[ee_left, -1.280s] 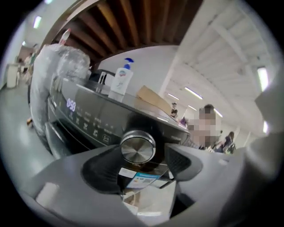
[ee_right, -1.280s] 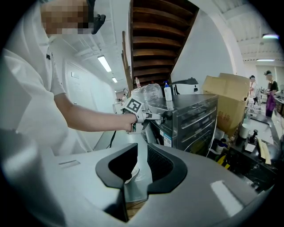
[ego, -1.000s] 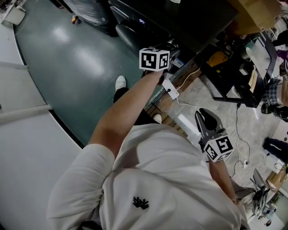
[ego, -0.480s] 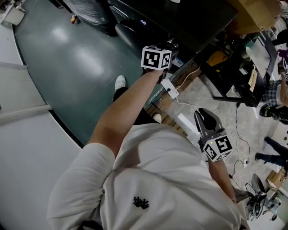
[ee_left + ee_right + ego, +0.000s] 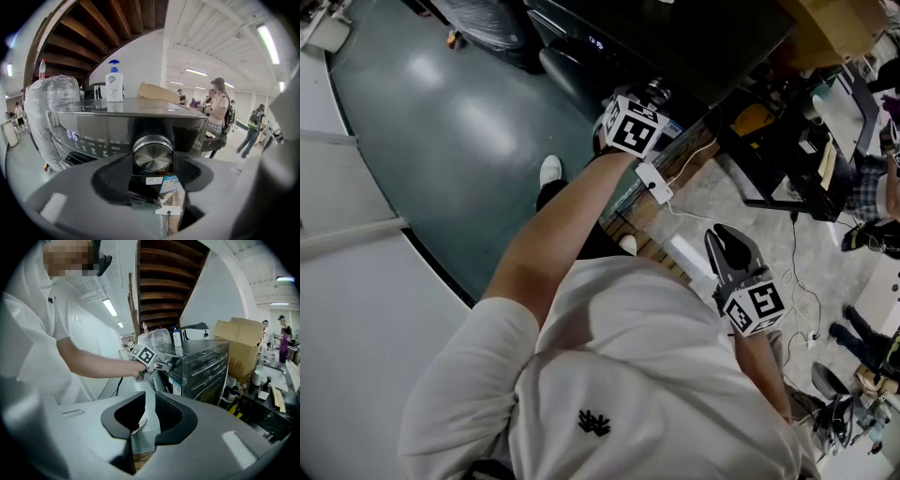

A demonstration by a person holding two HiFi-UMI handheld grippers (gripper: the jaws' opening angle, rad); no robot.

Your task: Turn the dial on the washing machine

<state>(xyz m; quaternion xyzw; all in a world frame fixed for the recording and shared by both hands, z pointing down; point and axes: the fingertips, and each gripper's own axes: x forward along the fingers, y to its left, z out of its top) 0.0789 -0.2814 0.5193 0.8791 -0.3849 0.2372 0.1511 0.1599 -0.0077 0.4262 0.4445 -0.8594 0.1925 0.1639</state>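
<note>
The dial is held between the jaws of the left gripper. A black pad is pressed on each side of it, so the grabbing part looks done. The marker cube on this gripper is seen tipped to one side. From that it is guessed that the twist is under way. How far the dial has been turned cannot be told, so the rest of the turn and the letting go are most likely left.

The right gripper is kept low and well away from the washing machine. Its jaws are parted a little and nothing is held in them.

Just left of the dial, small lit numbers are shown on the front panel. Above the left jaws, a soap bottle and a cardboard box are seen on the machine's flat top. Further left, a big lump wrapped in clear plastic is parked. A dark green floor is spread out below the left gripper. Wooden beams are seen high above it, and people are standing far off to its right.
</note>
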